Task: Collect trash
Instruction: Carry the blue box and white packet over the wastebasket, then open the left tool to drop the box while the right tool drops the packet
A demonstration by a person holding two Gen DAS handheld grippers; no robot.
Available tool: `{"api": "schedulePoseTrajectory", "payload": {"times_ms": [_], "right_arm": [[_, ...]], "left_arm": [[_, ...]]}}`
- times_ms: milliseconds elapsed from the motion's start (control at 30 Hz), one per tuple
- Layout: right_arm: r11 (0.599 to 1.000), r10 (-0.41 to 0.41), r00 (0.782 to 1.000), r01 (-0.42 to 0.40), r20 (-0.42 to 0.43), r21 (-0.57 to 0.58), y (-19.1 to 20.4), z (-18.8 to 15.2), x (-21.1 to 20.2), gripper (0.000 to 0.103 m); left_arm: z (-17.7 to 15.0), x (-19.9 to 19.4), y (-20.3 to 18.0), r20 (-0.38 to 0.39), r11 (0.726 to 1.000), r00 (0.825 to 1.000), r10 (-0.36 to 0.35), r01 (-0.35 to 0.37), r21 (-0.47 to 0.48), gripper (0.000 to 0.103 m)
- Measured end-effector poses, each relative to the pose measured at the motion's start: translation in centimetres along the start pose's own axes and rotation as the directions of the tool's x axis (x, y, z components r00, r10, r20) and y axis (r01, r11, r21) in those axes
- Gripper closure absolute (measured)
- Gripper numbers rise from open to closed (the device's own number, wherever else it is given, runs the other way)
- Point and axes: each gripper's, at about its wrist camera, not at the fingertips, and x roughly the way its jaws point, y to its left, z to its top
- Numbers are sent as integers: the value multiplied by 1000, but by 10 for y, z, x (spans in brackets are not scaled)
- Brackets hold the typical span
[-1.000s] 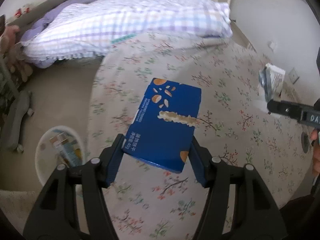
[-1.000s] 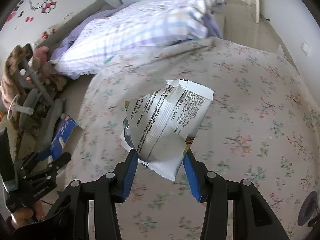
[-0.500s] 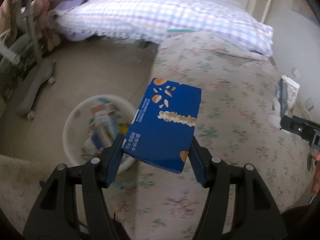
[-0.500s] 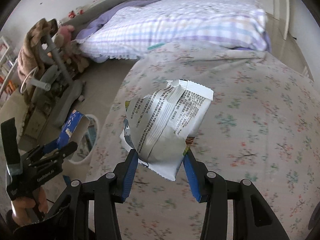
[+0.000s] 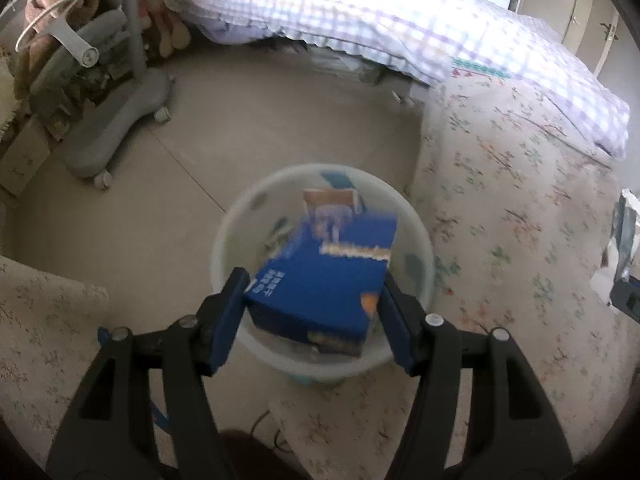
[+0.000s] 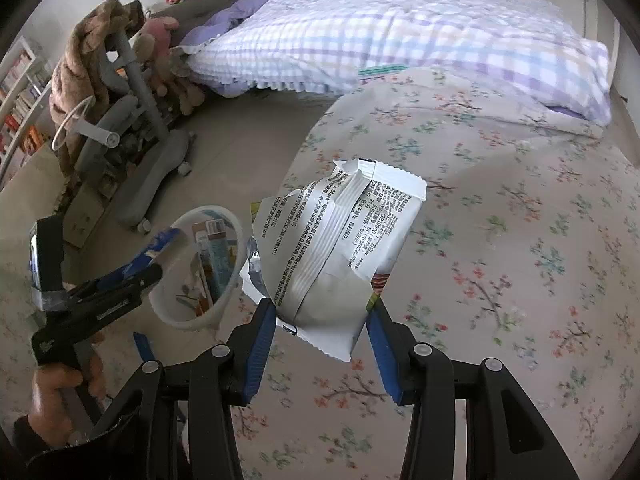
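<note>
My left gripper (image 5: 314,312) hangs over the white trash bin (image 5: 224,240) on the floor beside the bed. The blue snack box (image 5: 320,280) is blurred between its fingers, tilted down into the bin; the jaws look wider than the box. The bin holds several other cartons. My right gripper (image 6: 320,328) is shut on a white and silver snack wrapper (image 6: 340,248) and holds it above the floral bedspread. In the right wrist view the left gripper (image 6: 120,280) and the bin (image 6: 236,232) show at the left.
The bed with its floral cover (image 6: 520,260) and a checked purple pillow (image 6: 400,40) fills the right. A grey wheeled chair base (image 5: 112,128) with plush toys stands on the tiled floor at the left. A floral rug (image 5: 40,320) lies by the bin.
My left gripper swung left from over the bed to above the bin, and the blue box now tips down into it. The right gripper also turned left, still holding the wrapper.
</note>
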Motion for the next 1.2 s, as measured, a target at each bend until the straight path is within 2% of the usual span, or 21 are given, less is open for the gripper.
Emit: {"api": "schedulePoseTrajectory", "payload": {"times_ms": [67, 233, 333, 633, 800, 1000, 1200], "right_arm": [[1000, 1, 1000, -1, -3, -8, 7, 1, 7, 55], [1000, 14, 1000, -15, -14, -27, 20, 4, 20, 55], [998, 45, 999, -46, -28, -43, 31, 7, 31, 55], [988, 127, 989, -133, -80, -81, 73, 15, 78, 55], [984, 155, 984, -162, -92, -78, 88, 17, 96, 55], [977, 199, 974, -206, -103, -60, 98, 20, 114, 55], [980, 192, 978, -196, -85, -41, 93, 25, 108, 55]], "left_arm": [[0, 6, 5, -21, 1000, 1000, 8, -8, -21, 14], [-4, 0, 19, -31, 999, 999, 27, -28, -46, 14], [-9, -6, 35, -38, 995, 999, 24, -28, -98, 13], [-21, -18, 64, -53, 984, 998, 40, -48, -170, 8], [-23, -22, 75, -45, 983, 997, 67, -74, -170, 8], [-26, -21, 81, -55, 984, 997, 58, -66, -166, 8], [-29, -23, 81, -54, 987, 997, 51, -59, -149, 8]]}}
